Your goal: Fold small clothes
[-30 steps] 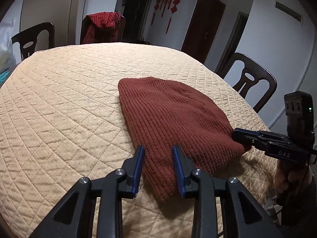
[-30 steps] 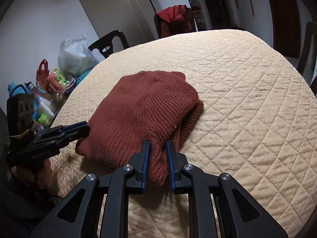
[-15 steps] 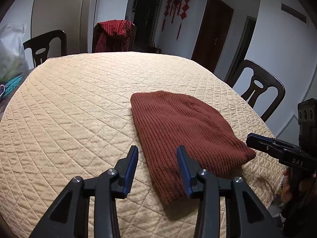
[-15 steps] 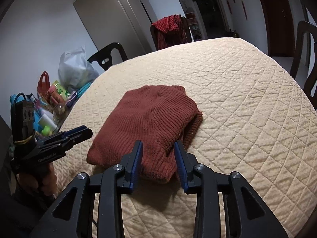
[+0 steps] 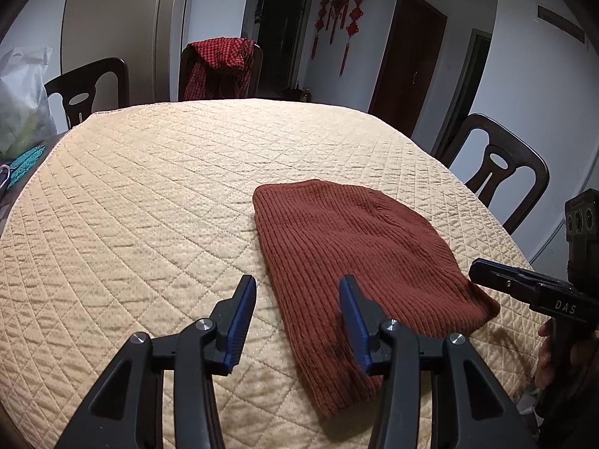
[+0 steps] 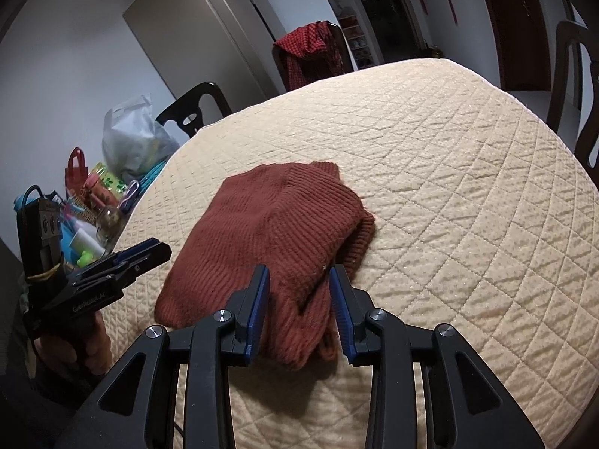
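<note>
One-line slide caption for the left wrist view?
Open left gripper beside the folded sweater on the quilted table.

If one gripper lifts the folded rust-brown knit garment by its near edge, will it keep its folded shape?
Probably not. The knit garment looks soft: its layers sag and gape at the right side, so they would likely droop and unfold. The ribbed surface should grip well against the left gripper or right gripper, both open now. On the quilted cover it may drag rather than slide.

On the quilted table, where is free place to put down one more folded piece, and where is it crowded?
Free: the quilted table left of the folded brown sweater up to the far chairs, and the stretch right of the sweater in the right wrist view. Crowded: the bags and bottles off the table's left edge.
</note>
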`<state>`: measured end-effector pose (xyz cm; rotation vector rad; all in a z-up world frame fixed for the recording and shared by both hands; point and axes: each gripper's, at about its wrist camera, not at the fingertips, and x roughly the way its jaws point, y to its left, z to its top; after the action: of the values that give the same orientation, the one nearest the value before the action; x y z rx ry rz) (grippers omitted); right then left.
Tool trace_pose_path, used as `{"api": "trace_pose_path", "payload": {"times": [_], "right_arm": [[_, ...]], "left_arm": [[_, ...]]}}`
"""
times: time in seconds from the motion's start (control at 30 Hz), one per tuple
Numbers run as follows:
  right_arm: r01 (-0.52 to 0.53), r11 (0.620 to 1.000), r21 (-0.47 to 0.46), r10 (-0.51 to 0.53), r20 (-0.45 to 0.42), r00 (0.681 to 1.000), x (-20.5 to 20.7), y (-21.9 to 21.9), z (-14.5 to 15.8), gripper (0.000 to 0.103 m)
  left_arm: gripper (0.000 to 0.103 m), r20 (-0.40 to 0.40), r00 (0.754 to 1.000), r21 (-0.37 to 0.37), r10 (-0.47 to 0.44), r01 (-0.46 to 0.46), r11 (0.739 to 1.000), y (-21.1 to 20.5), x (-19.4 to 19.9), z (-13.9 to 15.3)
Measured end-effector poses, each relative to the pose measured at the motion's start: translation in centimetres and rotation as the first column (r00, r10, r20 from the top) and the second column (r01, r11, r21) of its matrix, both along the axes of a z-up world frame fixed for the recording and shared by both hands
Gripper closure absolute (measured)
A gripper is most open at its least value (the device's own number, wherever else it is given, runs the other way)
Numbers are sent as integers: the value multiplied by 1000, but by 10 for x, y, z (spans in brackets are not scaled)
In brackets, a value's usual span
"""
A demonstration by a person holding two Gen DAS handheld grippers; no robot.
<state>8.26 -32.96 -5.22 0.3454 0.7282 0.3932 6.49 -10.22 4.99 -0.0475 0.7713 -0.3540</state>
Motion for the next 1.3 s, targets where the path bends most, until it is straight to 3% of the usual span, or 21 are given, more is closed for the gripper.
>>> {"api": "trace_pose_path", "payload": {"times": [0.17, 0.37, 0.67, 0.77, 1.3], "right_arm": [[-2, 1000, 21, 2, -16, 1000, 7, -4, -4, 68], [6, 999, 52, -5, -36, 999, 17, -10, -8, 61], [3, 996, 89, 5, -90, 996, 30, -13, -20, 61], [4, 995, 98, 7, -106, 994, 32, -14, -26, 56], [-6, 983, 183, 27, -112, 993, 40, -23, -30, 56]], "left_arm": [[53, -18, 1000, -4, -3, 3, 1000, -2, 8, -6], [52, -35, 999, -19, -11, 10, 1000, -3, 14, -10], [45, -51, 999, -48, -9, 6, 999, -2, 20, -18], [43, -52, 999, -47, -8, 5, 999, -3, 21, -21], [41, -55, 998, -53, -5, 2, 999, -9, 24, -26]]}}
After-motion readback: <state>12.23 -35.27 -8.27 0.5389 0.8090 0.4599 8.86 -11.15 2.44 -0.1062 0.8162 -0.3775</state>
